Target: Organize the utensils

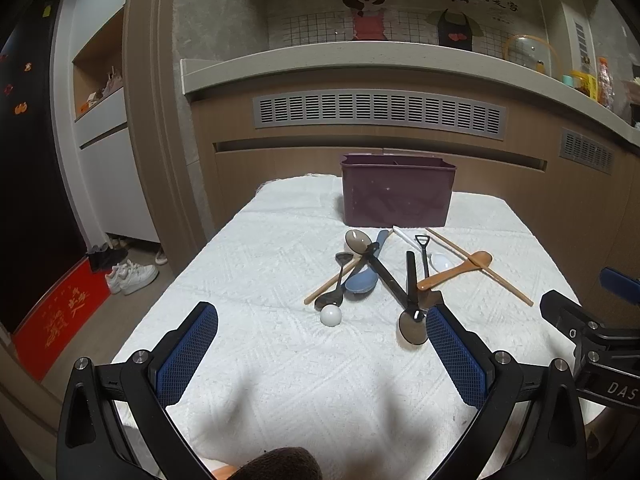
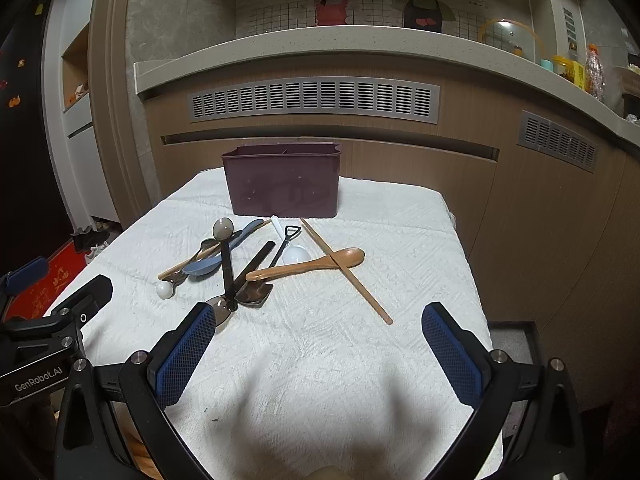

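A pile of utensils lies on the white cloth before a purple divided holder (image 1: 398,194) (image 2: 282,186): a wooden spoon (image 1: 456,270) (image 2: 304,266), a loose chopstick (image 1: 480,266) (image 2: 346,270), a blue spoon (image 1: 362,278) (image 2: 204,266), black-handled spoons (image 1: 412,320) (image 2: 228,268), and a white ball-ended piece (image 1: 331,315) (image 2: 165,290). My left gripper (image 1: 322,320) is open and empty, hovering short of the pile. My right gripper (image 2: 320,324) is open and empty, near the chopstick's near end. Each gripper shows at the edge of the other's view.
The cloth-covered table (image 1: 280,360) (image 2: 320,380) stands against a wooden counter front with vents (image 1: 378,114) (image 2: 314,98). Jars and a basket sit on the counter at the right (image 1: 592,80). Shoes and a red mat lie on the floor at the left (image 1: 132,276).
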### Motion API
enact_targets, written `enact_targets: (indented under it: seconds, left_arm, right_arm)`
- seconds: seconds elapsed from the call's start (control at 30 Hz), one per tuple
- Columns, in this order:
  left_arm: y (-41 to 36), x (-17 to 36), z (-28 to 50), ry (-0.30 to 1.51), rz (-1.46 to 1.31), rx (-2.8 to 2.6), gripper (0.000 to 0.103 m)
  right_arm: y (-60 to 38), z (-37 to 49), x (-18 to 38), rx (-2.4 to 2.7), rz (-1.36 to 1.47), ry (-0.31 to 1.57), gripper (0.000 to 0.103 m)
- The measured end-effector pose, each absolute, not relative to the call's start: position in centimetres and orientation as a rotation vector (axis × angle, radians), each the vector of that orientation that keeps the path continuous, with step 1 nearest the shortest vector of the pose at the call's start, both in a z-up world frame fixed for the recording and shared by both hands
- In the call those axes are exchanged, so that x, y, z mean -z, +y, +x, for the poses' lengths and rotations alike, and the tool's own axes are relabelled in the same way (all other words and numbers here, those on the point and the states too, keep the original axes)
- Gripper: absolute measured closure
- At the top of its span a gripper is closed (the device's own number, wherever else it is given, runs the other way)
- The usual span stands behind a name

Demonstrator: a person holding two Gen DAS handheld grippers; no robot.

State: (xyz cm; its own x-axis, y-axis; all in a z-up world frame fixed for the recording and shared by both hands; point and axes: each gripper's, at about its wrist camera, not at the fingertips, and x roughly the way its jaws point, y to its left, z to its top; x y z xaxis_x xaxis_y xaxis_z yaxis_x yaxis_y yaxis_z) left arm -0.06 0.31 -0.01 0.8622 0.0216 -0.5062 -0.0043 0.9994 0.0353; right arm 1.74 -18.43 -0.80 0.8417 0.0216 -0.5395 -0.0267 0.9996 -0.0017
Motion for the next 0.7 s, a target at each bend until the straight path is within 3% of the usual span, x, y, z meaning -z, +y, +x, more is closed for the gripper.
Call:
enact_targets:
  seconds: [0.7]
  left_arm:
    - [1.2, 0.8, 3.8, 0.575, 0.025, -0.004, 0.0]
  right_arm:
    - [-19.0, 3.5, -0.1, 0.012, -0.043, 0.49, 0.001]
